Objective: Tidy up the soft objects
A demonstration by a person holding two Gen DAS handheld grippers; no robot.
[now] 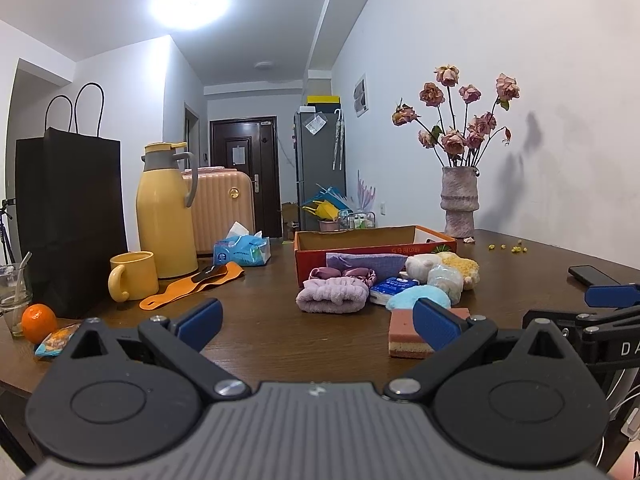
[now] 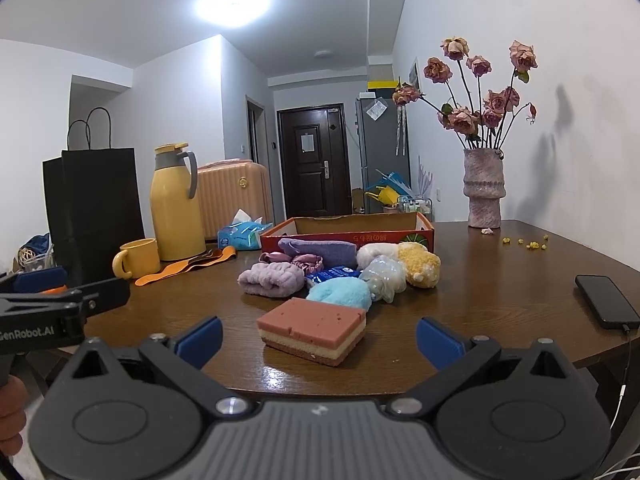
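Note:
A heap of soft things lies on the brown table in front of an open red cardboard box [image 1: 376, 246] [image 2: 348, 230]: a lilac fluffy headband [image 1: 332, 298] [image 2: 272, 278], purple cloth [image 2: 320, 250], pink scrunchies [image 2: 306, 261], a light-blue plush [image 2: 342, 294] [image 1: 412, 296], a white and yellow plush [image 2: 418, 262] [image 1: 456, 264], and a blue tissue pack [image 1: 390, 287]. A pink layered sponge [image 2: 314, 330] [image 1: 404, 338] lies nearest. My left gripper [image 1: 318, 320] is open, left of the sponge. My right gripper [image 2: 320, 338] is open, the sponge just ahead between its fingers, untouched.
On the left stand a yellow thermos [image 1: 166, 212], yellow mug [image 1: 134, 276], black paper bag [image 1: 68, 220], tissue pack [image 1: 242, 250], orange strap [image 1: 192, 284], an orange [image 1: 38, 322] and a glass [image 1: 14, 292]. A vase of dried roses [image 2: 482, 188] and a phone [image 2: 606, 300] are at the right.

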